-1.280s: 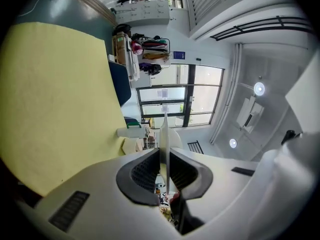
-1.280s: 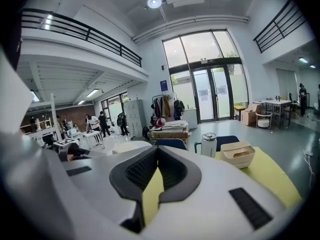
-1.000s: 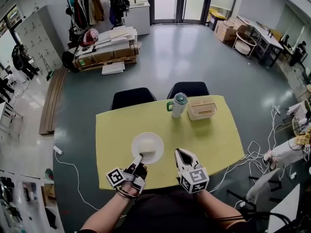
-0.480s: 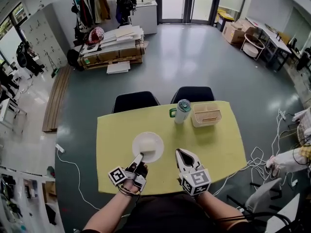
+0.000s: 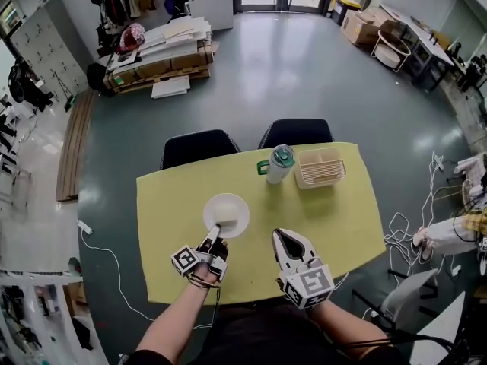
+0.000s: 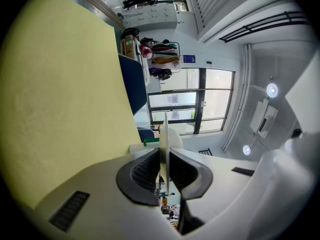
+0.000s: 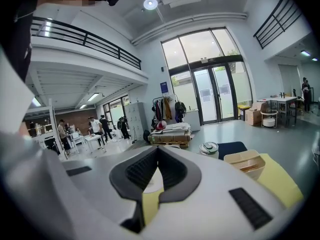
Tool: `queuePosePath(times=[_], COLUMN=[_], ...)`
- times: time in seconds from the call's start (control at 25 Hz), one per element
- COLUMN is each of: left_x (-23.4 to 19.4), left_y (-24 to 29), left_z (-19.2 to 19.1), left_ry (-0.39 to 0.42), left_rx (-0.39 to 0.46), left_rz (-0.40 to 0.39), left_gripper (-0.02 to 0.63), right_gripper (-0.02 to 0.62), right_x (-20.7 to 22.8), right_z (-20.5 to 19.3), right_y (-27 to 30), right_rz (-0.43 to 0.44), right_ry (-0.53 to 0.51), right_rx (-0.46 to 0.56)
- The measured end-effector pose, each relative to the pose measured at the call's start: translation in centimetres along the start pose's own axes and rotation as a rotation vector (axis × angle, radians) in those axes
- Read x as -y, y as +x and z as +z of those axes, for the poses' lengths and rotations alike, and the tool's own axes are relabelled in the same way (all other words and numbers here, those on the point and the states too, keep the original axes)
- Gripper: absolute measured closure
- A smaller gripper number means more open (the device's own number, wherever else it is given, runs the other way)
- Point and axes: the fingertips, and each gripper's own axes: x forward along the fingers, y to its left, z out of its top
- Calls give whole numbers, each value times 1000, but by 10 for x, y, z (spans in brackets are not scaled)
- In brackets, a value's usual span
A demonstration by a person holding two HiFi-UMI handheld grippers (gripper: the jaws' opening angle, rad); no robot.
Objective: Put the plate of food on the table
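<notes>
Left tool (image 5: 215, 233) (image 6: 164, 154): pinching the near rim of the plate (image 5: 227, 213) (image 6: 163, 134), one pad on each face of the thin edge.
Right tool (image 5: 283, 238) (image 7: 157, 151): pressed together, nothing in it, beside the plate but not touching.
Plate: white, round, near-middle of the yellow tabletop (image 5: 327, 211); can't tell if its base is down. The food is too small to make out.
Handling: likely stiff, smooth and slippery, and breakable. A one-sided pinch invites tilt, so keep it level.
Hold point: the rim only, with a deep bite.
Clearance: bottle (image 5: 280, 163) and basket (image 5: 319, 167) sit well apart, on the far side.
</notes>
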Motion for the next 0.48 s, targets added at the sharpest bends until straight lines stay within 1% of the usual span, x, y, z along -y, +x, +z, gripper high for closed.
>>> queuePosePath(times=[0.08,0.2,0.32,0.48], left_x=[-17,-50,-78,-105], left_y=[13,27,41,60], left_z=[3,6,9,12], left_ry=[5,-19,-25,-31], left_rx=[-8,3,3,-8], left_rz=[26,48,91,126], left_gripper=[566,565,566,566], right_gripper=[583,583,583,583], right_x=[1,0,2,12], right_z=[1,4,7,-6], right_y=[5,8,12,19], right_rz=[4,13,13,3], right_ry=[8,11,10,17], right_rx=[-2,-4,-8,-34])
